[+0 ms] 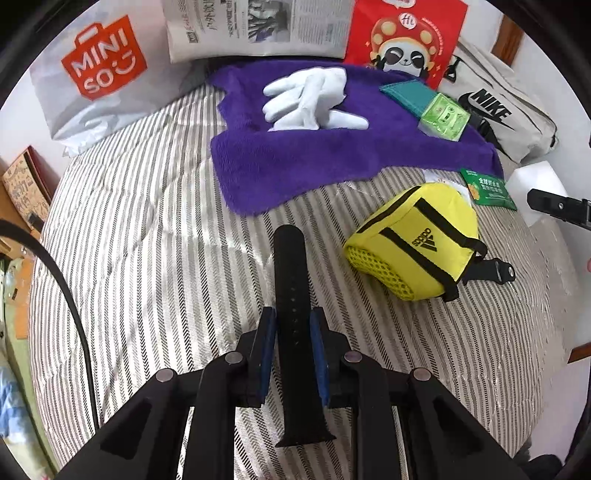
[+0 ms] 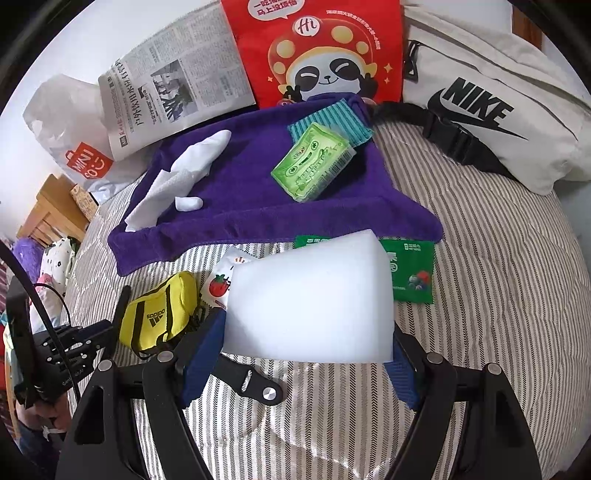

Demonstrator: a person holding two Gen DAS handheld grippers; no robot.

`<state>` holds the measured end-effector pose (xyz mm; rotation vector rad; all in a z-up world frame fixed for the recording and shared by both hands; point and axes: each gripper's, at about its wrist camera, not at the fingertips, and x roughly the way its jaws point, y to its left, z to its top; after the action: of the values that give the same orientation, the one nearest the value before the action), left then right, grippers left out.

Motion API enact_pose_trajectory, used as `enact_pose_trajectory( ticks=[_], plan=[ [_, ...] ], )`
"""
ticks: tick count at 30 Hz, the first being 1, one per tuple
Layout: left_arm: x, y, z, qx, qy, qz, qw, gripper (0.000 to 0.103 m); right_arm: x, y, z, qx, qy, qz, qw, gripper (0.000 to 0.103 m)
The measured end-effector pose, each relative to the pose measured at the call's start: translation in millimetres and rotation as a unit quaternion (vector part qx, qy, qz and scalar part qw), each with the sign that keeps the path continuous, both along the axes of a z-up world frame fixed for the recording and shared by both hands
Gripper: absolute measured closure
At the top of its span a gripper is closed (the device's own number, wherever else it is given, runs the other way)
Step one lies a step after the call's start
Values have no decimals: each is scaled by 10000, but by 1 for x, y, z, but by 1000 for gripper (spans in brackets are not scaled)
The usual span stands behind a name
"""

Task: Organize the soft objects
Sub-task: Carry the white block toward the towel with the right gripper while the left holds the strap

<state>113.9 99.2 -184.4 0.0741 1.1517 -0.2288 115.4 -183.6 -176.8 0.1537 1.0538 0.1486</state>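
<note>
My left gripper (image 1: 293, 314) is shut on a black watch strap (image 1: 291, 280), which stands up between the blue pads over the striped bedcover (image 1: 147, 240). My right gripper (image 2: 306, 325) is shut on a white foam block (image 2: 314, 299), its pads pressed against both sides. Beyond lies a purple towel (image 1: 332, 158) (image 2: 258, 192) bearing white gloves (image 1: 306, 99) (image 2: 192, 166), a green tissue pack (image 1: 443, 118) (image 2: 314, 162) and a teal cloth (image 1: 410, 94) (image 2: 332, 118). A yellow Adidas pouch (image 1: 417, 240) (image 2: 159, 314) lies between the two grippers.
Along the back stand a Miniso bag (image 1: 96, 62), a newspaper (image 1: 258, 26), a red panda bag (image 2: 321, 51) and a white Nike waist bag (image 2: 498, 110). Green packets (image 2: 410, 273) and a tomato sachet (image 2: 218, 288) lie by the towel's near edge. Wooden furniture (image 2: 55, 210) is at the left.
</note>
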Motion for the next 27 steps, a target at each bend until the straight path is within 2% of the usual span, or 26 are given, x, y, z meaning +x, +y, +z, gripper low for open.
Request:
enact_pose_trajectory(
  ticks=[6,11,14,21,27],
  plan=[
    [-2,-5,0,147,-60,-32,9999,83,-2,-6,-1,33,19,-60,10000,24],
    [-1,-3,1,41,-10,37,10000,83,-1,-8,-7,92,110,-93,9999,24],
    [-1,-8,0,197,-78,-49,9998,83,-3,-6,-9,103,143,-59,9998,24],
    [3,-2,0,-52,-26,60,10000,83,-2,2,-13,162,180,54,9997,24],
    [2,-1,13,-92,-47,117,9999,83,-4,8,-1,158,-3,270,9995,24]
  ],
)
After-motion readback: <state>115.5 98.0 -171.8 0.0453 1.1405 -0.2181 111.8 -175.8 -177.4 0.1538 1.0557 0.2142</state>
